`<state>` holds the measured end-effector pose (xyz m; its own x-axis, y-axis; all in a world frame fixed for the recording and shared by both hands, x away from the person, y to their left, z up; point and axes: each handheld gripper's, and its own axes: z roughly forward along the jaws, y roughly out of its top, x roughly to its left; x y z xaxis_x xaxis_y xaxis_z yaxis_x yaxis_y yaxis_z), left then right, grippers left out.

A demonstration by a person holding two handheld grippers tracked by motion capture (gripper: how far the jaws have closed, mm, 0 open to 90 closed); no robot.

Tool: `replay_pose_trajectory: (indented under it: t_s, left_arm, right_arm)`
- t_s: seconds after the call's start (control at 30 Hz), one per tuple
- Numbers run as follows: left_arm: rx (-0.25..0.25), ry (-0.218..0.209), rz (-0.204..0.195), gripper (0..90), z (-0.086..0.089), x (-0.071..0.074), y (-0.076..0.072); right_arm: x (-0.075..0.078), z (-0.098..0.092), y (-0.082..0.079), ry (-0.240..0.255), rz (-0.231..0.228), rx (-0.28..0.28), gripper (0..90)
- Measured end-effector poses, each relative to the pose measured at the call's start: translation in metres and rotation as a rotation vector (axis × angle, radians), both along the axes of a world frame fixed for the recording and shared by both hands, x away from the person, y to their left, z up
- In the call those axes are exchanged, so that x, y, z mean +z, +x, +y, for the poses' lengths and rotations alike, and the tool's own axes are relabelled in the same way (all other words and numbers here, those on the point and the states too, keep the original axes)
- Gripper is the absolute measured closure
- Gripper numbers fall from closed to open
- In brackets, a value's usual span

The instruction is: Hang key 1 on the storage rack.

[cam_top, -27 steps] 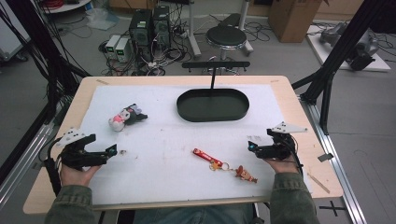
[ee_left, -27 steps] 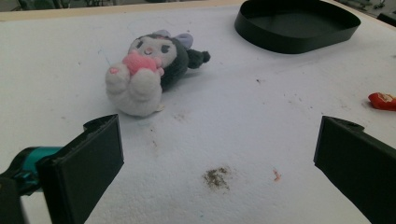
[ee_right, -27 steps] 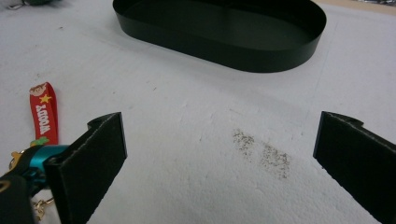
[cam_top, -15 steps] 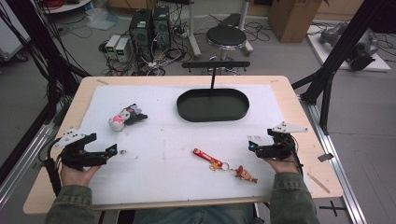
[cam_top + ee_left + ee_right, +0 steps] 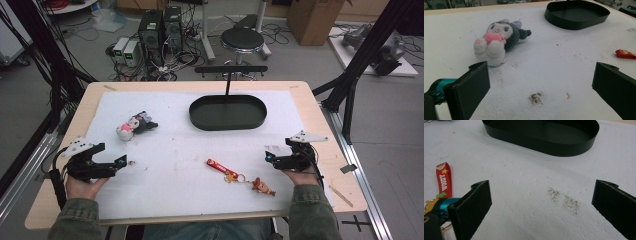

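A small plush toy (image 5: 135, 125), black and white with a pink patch, lies on the white mat at the left; in the left gripper view the plush toy (image 5: 497, 40) is ahead and to the left of the jaws. A keychain with a red strap (image 5: 217, 166) and a small figure (image 5: 262, 186) lies at the front middle. My left gripper (image 5: 125, 161) rests low at the front left, open and empty (image 5: 539, 85). My right gripper (image 5: 268, 156) sits at the front right, open and empty (image 5: 541, 205), with the red strap (image 5: 443, 178) beside its left jaw.
A black oval tray (image 5: 200, 120) stands empty at the back middle of the mat, and its wall (image 5: 536, 143) lies ahead of the right gripper. The tray (image 5: 564, 23) also sits far ahead of the left jaws. Bare mat (image 5: 175, 150) separates the grippers.
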<state>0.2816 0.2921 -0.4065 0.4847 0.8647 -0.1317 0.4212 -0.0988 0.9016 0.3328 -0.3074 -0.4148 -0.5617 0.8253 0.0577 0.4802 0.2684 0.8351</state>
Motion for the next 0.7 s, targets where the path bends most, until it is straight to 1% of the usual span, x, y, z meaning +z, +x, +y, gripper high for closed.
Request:
replay_pose_trajectory:
  t_s: [0.2,0.3,0.33,0.37,0.4,0.43,0.67,0.7]
  left_arm:
    - [0.0,0.003,0.008,1.7,0.0,0.0,0.0]
    - [-0.004,0.011,0.013,1.8,-0.001,-0.001,0.0]
    - [-0.004,0.013,0.013,1.8,-0.002,-0.001,0.0]
    - [-0.004,0.013,0.013,1.7,-0.002,-0.001,0.0]
    - [-0.004,0.015,0.014,1.7,-0.002,-0.002,0.0]
    - [-0.005,0.017,0.015,1.7,-0.002,-0.002,0.0]
    - [0.005,0.027,0.019,1.7,-0.003,-0.002,0.001]
    - [0.005,0.031,0.02,1.7,-0.003,-0.002,0.001]
  right_arm:
    - [0.0,0.005,0.001,-0.009,0.001,0.014,1.9]
    - [0.001,0.012,0.001,-0.037,0.013,0.038,1.9]
    - [0.002,0.017,0.0,-0.059,0.016,0.05,1.9]
    - [0.003,0.019,0.001,-0.067,0.017,0.055,1.9]
    - [0.003,0.019,0.001,-0.067,0.017,0.055,1.9]
    - [0.004,0.023,0.001,-0.073,0.009,0.068,1.9]
    - [0.009,0.032,0.002,-0.072,0.009,0.092,1.9]
    - [0.011,0.035,0.003,-0.088,0.016,0.096,1.9]
